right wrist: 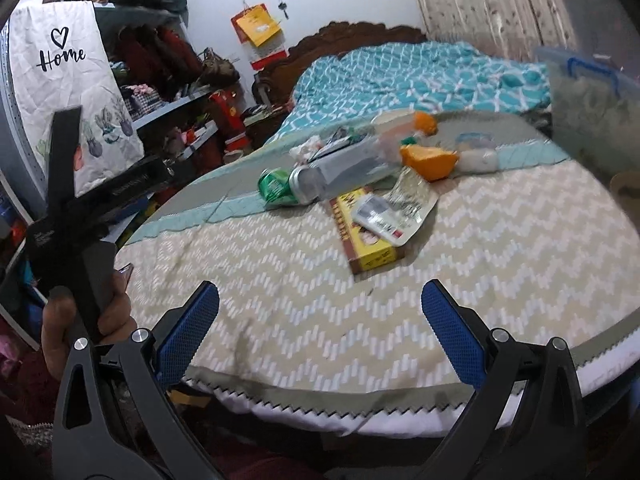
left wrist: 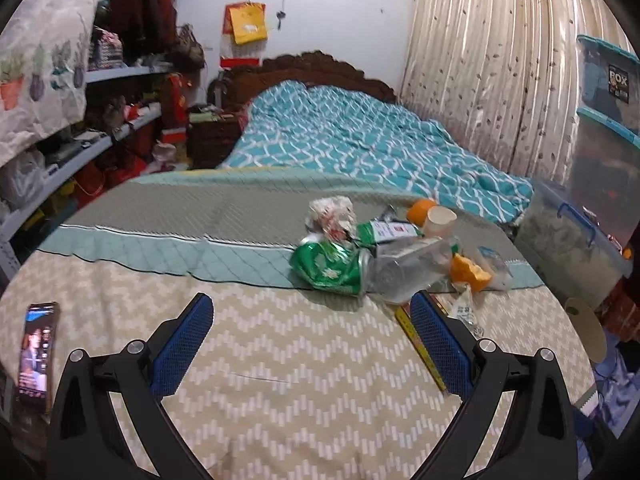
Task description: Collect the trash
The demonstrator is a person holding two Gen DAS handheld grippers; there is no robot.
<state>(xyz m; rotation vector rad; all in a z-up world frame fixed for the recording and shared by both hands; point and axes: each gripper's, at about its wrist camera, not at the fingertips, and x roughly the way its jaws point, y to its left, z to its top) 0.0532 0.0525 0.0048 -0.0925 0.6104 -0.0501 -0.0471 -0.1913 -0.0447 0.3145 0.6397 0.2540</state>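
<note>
Both claws — left gripper (left wrist: 310,316) and right gripper (right wrist: 320,306) — gape empty short of the crushed green can (left wrist: 328,266), likely lining up a first pick.

A bed (left wrist: 280,360) with a chevron cover and a teal quilt (left wrist: 360,140) meets a carved wooden headboard (left wrist: 320,68) at a white wall (left wrist: 340,8). Patterned curtains (left wrist: 500,80) hang on one side, cluttered shelves (left wrist: 120,76) on the other, and stacked plastic storage boxes (left wrist: 604,120) stand near the curtains.
</note>
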